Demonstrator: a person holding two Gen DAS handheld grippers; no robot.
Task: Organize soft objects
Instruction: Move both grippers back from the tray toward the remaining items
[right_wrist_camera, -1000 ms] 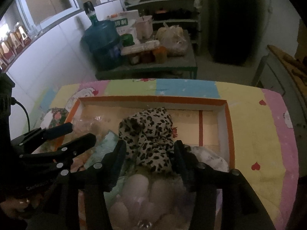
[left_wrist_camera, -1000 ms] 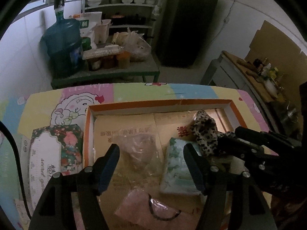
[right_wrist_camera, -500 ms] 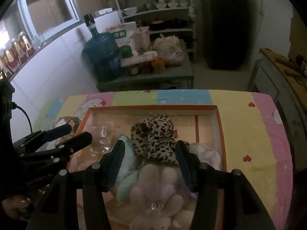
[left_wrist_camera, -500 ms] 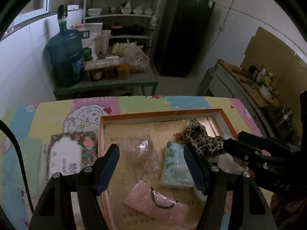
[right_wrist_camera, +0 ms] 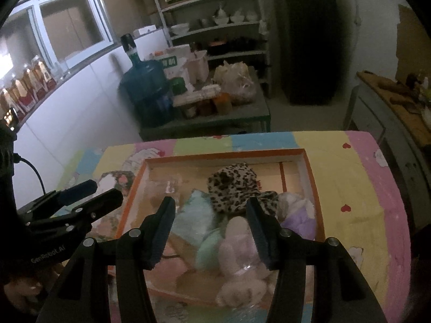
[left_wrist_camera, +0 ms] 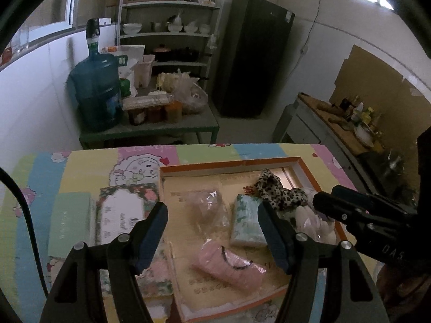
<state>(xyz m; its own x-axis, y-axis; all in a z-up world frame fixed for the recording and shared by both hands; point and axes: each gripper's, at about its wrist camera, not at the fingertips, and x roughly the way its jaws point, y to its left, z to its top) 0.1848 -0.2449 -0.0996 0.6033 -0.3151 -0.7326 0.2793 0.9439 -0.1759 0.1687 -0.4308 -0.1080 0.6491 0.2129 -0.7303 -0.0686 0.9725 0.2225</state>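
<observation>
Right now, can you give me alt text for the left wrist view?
The open, empty left tool hovers above an orange-rimmed box holding a leopard-print cloth, a teal pack and a pink bagged item.

**Occluded and cropped regions**

In the left wrist view, the orange-rimmed box has its near edge hidden behind the gripper frame. The printing on its cardboard floor is too blurred to read. In the right wrist view, the plush toy is blurred and partly covered by a gripper finger.
</observation>
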